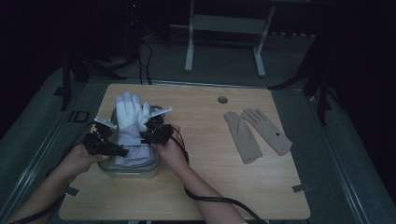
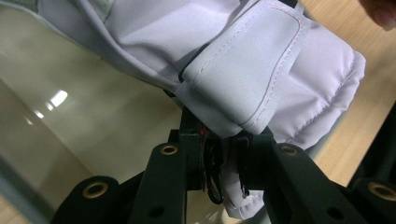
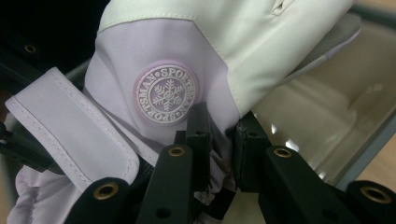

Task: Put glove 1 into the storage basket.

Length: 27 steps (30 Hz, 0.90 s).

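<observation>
A padded white and lilac winter glove [image 1: 130, 122] hangs fingers-up over a clear glass container [image 1: 135, 171] at the table's left. My left gripper [image 1: 120, 150] is shut on its lilac cuff from the left. The left gripper view shows the cuff [image 2: 280, 79] pinched between the jaws at my left gripper [image 2: 224, 175], with the container floor [image 2: 84, 116] below. My right gripper [image 1: 145, 135] is shut on the glove from the right. In the right gripper view, my right gripper [image 3: 222, 149] pinches the fabric just under a round snowflake badge [image 3: 166, 94].
A pair of beige gloves [image 1: 257, 133] lies flat on the right half of the wooden table [image 1: 205, 186]. A round cable hole [image 1: 222, 99] sits near the far edge. A black cable [image 1: 219, 200] trails along the right forearm. A table frame [image 1: 224, 32] stands beyond.
</observation>
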{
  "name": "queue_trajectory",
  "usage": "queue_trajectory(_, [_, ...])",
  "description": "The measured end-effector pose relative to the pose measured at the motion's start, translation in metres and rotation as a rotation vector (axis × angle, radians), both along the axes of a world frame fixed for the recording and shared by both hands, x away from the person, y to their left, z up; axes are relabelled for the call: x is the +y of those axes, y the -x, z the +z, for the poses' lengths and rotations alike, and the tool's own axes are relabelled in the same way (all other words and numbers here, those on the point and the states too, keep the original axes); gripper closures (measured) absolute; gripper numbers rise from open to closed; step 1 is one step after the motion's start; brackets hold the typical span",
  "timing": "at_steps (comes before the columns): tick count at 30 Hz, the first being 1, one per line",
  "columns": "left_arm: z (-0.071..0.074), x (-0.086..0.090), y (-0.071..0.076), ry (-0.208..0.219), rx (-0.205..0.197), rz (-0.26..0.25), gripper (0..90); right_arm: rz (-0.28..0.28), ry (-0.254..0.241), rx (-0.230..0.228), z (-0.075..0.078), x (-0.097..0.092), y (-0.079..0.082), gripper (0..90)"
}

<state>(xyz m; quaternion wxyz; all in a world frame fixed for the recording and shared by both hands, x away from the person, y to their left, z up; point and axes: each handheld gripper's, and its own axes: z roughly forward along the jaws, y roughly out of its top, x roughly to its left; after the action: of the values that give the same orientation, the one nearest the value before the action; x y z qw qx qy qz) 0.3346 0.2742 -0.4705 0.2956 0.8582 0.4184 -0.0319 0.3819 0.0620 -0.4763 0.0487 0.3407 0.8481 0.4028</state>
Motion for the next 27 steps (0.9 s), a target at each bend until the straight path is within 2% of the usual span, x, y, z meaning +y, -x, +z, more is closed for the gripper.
queue_trajectory(1, [-0.008,-0.003,-0.001,-0.003,0.011,-0.004,75.2,-0.004,0.009,0.004,-0.002,0.0,0.0,79.0])
queue_trajectory(2, [-0.011,-0.004,-0.002,-0.01,0.01,-0.004,74.9,-0.015,0.04,0.029,-0.007,0.0,-0.001,78.9])
queue_trajectory(6, [-0.021,-0.011,-0.001,-0.037,0.017,0.003,74.0,-0.032,0.091,0.075,-0.015,0.0,-0.003,78.9])
queue_trajectory(11, [-0.029,-0.015,0.0,-0.085,0.047,0.03,72.8,-0.02,0.133,0.098,-0.023,0.004,-0.004,78.5])
queue_trajectory(13, [-0.032,-0.015,-0.001,-0.089,0.066,0.042,71.4,-0.012,0.155,0.096,-0.024,0.006,-0.004,77.8])
queue_trajectory(16, [-0.035,-0.016,-0.001,-0.096,0.074,0.046,68.0,0.002,0.188,0.101,-0.023,0.009,-0.004,74.2])
queue_trajectory(17, [-0.034,-0.018,0.0,-0.107,0.068,0.046,62.4,0.011,0.194,0.099,-0.022,0.01,-0.004,69.5])
queue_trajectory(19, [-0.034,-0.019,0.002,-0.115,0.053,0.065,60.3,0.018,0.196,0.095,-0.022,0.011,-0.004,66.6])
queue_trajectory(20, [-0.034,-0.021,0.004,-0.125,0.032,0.072,57.6,0.021,0.199,0.095,-0.021,0.012,-0.004,63.8])
queue_trajectory(21, [-0.033,-0.022,0.008,-0.143,-0.001,0.086,48.9,0.029,0.197,0.096,-0.019,0.012,-0.006,57.5])
queue_trajectory(22, [-0.032,-0.022,0.009,-0.144,-0.016,0.095,48.9,0.029,0.197,0.096,-0.019,0.012,-0.006,57.5])
queue_trajectory(25, [-0.026,-0.019,0.016,-0.126,-0.077,0.151,36.6,0.039,0.186,0.064,-0.015,0.011,-0.006,47.1])
queue_trajectory(27, [-0.018,-0.016,0.018,-0.075,-0.115,0.193,28.7,0.048,0.158,0.061,-0.012,0.008,-0.007,40.7])
